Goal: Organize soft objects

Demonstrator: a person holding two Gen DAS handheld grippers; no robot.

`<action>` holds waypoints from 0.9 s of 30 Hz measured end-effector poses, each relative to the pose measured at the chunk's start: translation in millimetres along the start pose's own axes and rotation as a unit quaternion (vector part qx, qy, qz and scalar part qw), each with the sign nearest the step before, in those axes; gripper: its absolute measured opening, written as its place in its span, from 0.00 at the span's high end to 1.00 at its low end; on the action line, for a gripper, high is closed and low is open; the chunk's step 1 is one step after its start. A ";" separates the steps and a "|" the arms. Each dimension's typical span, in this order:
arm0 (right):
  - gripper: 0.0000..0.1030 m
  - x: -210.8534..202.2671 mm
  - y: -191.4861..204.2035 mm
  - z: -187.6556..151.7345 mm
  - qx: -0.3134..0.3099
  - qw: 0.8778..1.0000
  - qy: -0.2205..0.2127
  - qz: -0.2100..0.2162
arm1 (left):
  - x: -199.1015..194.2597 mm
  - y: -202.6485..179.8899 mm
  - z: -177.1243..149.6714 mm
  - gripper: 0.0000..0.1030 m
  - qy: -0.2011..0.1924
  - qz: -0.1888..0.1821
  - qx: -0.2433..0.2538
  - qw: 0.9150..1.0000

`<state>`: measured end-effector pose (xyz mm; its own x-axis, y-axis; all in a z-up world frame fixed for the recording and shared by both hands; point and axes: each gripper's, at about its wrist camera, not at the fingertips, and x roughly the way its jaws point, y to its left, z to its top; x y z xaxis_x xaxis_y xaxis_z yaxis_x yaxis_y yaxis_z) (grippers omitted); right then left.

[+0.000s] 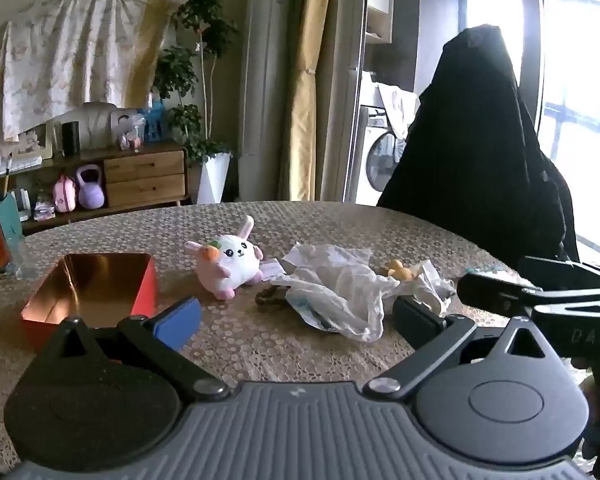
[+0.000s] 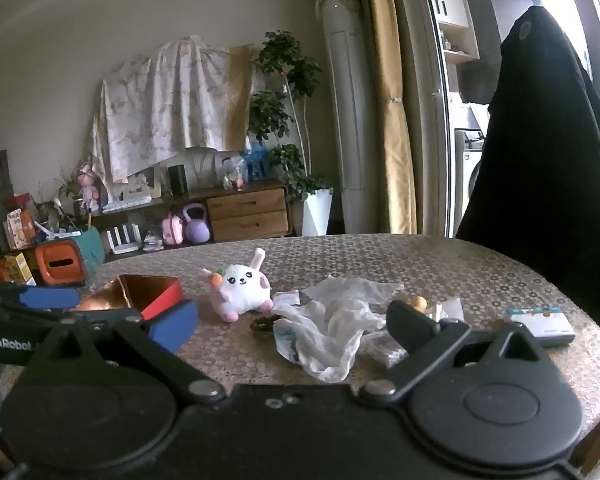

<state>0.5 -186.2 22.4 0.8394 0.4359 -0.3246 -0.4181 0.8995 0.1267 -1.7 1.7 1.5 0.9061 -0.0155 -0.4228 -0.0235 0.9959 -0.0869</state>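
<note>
So the biggest thing going on is the round table [image 1: 340, 220] with its patterned cloth, and a dark garment [image 1: 480, 140] draped over a chair at its far right edge. On the left sits an open red tin [image 1: 92, 292], shiny gold inside, nothing in it that I can see. Middle of the table has a crumpled white plastic bag [image 1: 332, 300], with a small yellow toy [image 1: 398, 270] poking out behind it. The plush bunny [image 1: 230, 262], white and pink with a carrot, lies between the tin and the bag, touching neither. A little dark ring-shaped thing [image 1: 270, 298] sits just in front of it. Over on the right there's a small flat box [image 2: 540, 322].

Both tongs are spread wide with nothing between them: left gripper [image 1: 296, 320] and right gripper [image 2: 292, 326], hovering at the near edge.
</note>
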 end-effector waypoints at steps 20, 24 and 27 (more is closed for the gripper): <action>0.04 -6.9 6.6 4.5 -0.017 1.000 -0.004 0.005 | -7.9 3.1 2.6 0.00 0.002 0.004 -0.008 1.000; 0.04 -8.1 8.1 4.4 -0.017 1.000 -0.004 0.006 | -7.3 4.5 1.5 0.00 0.001 0.003 -0.009 1.000; 0.05 -9.2 8.6 3.9 -0.017 1.000 -0.004 0.008 | -7.2 4.7 1.2 0.00 0.001 0.003 -0.009 1.000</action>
<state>-9.4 -182.3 30.1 0.8354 0.4502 -0.3152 -0.4427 0.8911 0.0996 -7.9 6.6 5.1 0.9055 -0.0098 -0.4242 -0.0367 0.9942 -0.1014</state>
